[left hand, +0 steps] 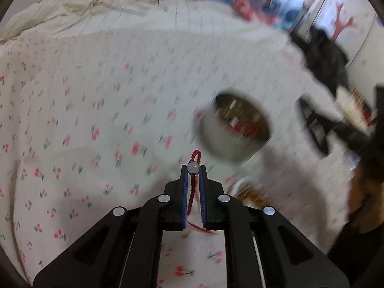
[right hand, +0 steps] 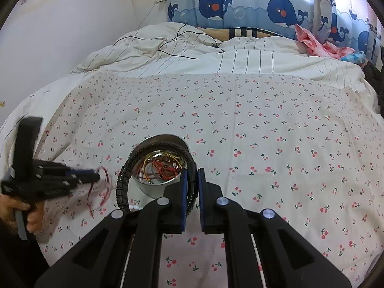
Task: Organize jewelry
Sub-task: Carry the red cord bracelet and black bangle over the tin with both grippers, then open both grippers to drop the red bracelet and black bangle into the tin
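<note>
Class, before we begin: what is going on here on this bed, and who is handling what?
A person is sorting jewelry into a round metal tin on a cherry-print bedsheet. The left gripper is shut on a red braided cord bracelet with a pale bead, beside the tin. The right gripper is shut on a black coiled bracelet that loops over the tin, which already holds tangled cords.

Bedsheet (right hand: 264, 124): white, small red cherry print. Quilt (right hand: 240, 57): cream, thin dark stripes. Curtain (right hand: 216, 2): blue, navy whales. Cord bracelet (left hand: 193, 192): red, one milky white bead. Bowl (right hand: 153, 189): silver metal. Ring (right hand: 124, 175): black, ribbed.
</note>
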Demonstrator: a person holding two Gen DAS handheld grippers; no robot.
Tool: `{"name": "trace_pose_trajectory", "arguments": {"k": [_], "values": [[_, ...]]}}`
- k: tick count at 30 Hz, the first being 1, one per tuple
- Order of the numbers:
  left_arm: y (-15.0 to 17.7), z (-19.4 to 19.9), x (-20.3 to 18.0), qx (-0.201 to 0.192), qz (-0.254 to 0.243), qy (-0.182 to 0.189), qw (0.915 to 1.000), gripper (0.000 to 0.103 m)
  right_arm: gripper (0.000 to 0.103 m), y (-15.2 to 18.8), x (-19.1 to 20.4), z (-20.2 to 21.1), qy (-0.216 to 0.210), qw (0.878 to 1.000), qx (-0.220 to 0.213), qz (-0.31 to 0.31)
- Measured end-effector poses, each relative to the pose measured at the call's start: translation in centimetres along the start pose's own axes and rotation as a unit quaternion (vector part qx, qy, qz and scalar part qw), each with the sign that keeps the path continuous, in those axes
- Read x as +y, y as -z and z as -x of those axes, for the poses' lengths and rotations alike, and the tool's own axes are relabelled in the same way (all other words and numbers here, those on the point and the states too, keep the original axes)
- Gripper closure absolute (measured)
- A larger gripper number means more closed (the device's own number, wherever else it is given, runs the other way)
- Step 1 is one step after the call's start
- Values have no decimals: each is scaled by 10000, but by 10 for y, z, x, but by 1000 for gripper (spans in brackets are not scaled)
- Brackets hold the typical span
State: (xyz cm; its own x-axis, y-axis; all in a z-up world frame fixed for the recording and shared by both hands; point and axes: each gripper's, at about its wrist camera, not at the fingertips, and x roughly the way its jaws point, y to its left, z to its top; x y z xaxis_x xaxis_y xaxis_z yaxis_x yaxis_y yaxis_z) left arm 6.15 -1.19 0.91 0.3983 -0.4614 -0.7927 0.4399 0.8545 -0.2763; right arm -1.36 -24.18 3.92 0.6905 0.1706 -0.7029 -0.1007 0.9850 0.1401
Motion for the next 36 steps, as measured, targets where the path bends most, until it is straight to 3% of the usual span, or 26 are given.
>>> {"name": "trace_pose_trajectory", "arguments": {"k": [3, 10, 15, 21, 23, 28, 29, 31, 33, 35, 36], "values": [[-14, 17, -12, -373, -22, 315, 9988, 95, 94, -4, 4, 1, -33, 10000, -88, 4], [-38, 38, -37, -838, 17, 905, 9924, 95, 94, -15, 6, 6, 101, 9990, -438, -1], [-55, 21, -40, -853, 72, 988, 9914, 95, 94, -21, 7, 2, 355, 9980, -501, 148], [-61, -23, -31, -598, 422, 1403, 9874, 95, 94, -25, 4, -7, 612, 9966, -501, 213], [-59, -39, -32, -457, 410, 1335, 9891, 95, 94, -27, 3, -11, 638, 9965, -487, 212], [-52, -77, -35, 205, 187, 524, 9982, 94, 94, -29, 4, -24, 690, 9965, -386, 256], [-52, -77, -35, 260, 130, 425, 9987, 90, 94, -29, 6, -27, 710, 9964, -363, 283], [-53, -72, -36, 278, 53, 407, 9988, 74, 94, -29, 9, -32, 720, 9963, -319, 340], [-54, -60, -36, 145, 21, 447, 9989, 49, 94, -28, 14, -39, 730, 9961, -260, 413], [-54, -43, -33, -111, -25, 49, 9999, 36, 94, -28, 19, -46, 741, 9958, -193, 501], [-54, -37, -30, -182, -42, -21, 9998, 35, 94, -27, 22, -50, 733, 9957, -149, 539]]}}
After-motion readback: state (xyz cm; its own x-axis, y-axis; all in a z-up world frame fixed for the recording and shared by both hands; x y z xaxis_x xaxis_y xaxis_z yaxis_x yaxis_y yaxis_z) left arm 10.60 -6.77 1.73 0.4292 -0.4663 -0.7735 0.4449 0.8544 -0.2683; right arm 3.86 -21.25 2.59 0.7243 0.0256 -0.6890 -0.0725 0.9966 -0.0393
